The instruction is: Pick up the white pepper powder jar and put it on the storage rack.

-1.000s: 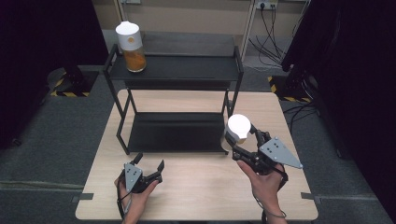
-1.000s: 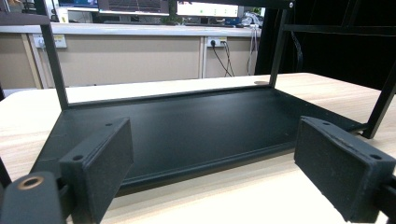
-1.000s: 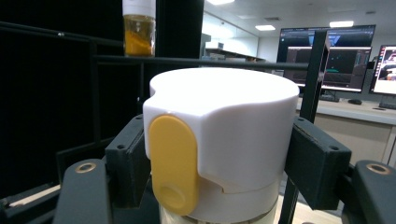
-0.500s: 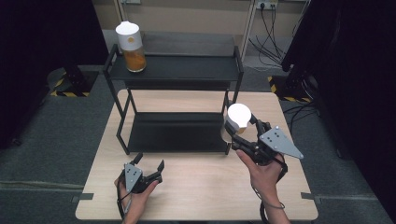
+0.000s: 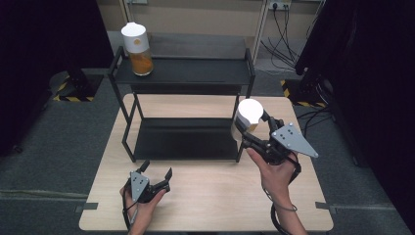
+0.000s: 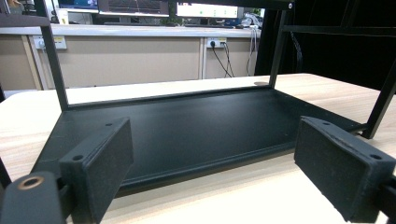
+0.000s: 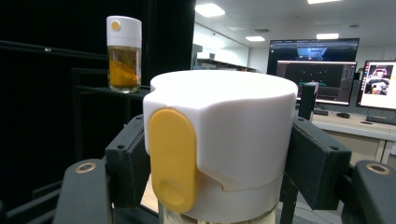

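- Right gripper (image 5: 243, 128): held above the right part of the bench, near the rack's front right post; fingers (image 7: 128, 163) clamped on either side of a white-capped jar (image 5: 247, 117).
- White-capped jar: carried upright, clear of the bench; white cap with a yellow oval tab (image 7: 170, 158) facing the right gripper view; glass body just visible below the cap.
- Left gripper (image 5: 155, 174): low over the front left of the bench, in the person's left hand (image 5: 142, 203); fingers (image 6: 100, 161) spread apart, nothing between them, aimed at the rack's lower shelf.
- Second jar (image 5: 136, 49): white cap, orange-yellow contents; upright on the left end of the rack's top shelf, well apart from the held jar.
- Black metal rack (image 5: 186, 73): two tiers, standing on the rear half of the bench; lower shelf (image 6: 196, 126) bare.
- Bench (image 5: 215, 196): light wood top, grey floor around it.
- Grey three-cornered plate (image 5: 292, 139): on top of the right gripper, above the person's right hand (image 5: 274, 171).
- Monitors (image 7: 317, 70): lit, in the background of the right gripper view.
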Tool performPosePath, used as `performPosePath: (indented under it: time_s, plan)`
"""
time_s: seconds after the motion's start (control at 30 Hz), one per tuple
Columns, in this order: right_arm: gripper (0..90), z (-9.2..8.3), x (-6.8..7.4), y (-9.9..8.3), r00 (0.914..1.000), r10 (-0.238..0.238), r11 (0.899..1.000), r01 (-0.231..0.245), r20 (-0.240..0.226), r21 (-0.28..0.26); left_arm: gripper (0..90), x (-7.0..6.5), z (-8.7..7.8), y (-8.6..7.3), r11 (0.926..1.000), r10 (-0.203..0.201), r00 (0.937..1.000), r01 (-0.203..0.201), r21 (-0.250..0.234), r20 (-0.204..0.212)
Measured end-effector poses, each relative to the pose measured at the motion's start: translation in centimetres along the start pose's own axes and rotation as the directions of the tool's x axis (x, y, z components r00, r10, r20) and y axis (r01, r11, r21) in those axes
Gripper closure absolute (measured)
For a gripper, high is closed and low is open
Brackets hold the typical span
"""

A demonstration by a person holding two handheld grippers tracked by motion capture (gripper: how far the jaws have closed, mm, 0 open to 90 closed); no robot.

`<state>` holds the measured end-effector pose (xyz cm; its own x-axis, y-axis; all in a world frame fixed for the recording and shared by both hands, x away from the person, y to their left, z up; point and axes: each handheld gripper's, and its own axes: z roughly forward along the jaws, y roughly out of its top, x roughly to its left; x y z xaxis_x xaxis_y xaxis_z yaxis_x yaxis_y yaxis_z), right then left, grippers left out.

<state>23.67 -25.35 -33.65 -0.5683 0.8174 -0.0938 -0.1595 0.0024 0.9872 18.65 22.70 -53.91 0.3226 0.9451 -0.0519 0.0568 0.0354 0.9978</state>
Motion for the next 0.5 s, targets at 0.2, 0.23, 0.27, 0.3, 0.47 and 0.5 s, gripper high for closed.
performPosePath:
  time_s: [0.2,0.23,0.27,0.3,0.47,0.5]
  plan:
    - [30.9,0.4,0.2,0.5,0.9999,0.006,1.0,-0.006,0.016,-0.011,11.5,0.0,0.0,0.0,1.0,0.001,1.0,-0.001,0.001,0.0]
    - [30.9,0.5,0.2,0.6,0.9998,0.006,1.0,-0.006,0.018,-0.012,11.5,0.0,0.0,0.0,1.0,0.001,1.0,-0.001,0.002,0.0]
    - [30.9,0.6,0.2,0.7,0.9998,0.006,1.0,-0.005,0.019,-0.012,11.5,0.0,0.0,0.0,1.0,0.001,1.0,-0.001,0.001,0.0]
    - [30.9,0.7,0.2,0.7,0.9998,0.007,1.0,-0.006,0.02,-0.014,11.5,0.0,0.0,0.0,1.0,0.001,1.0,-0.001,0.001,0.0]
    - [30.9,1.3,0.3,1.2,0.9997,0.007,1.0,-0.006,0.022,-0.021,11.5,0.0,0.0,0.0,1.0,0.001,1.0,-0.001,0.001,0.0]
    - [30.9,1.4,0.3,1.3,0.9997,0.008,1.0,-0.007,0.023,-0.023,11.5,0.0,0.0,0.0,1.0,0.002,1.0,-0.002,0.001,0.0]
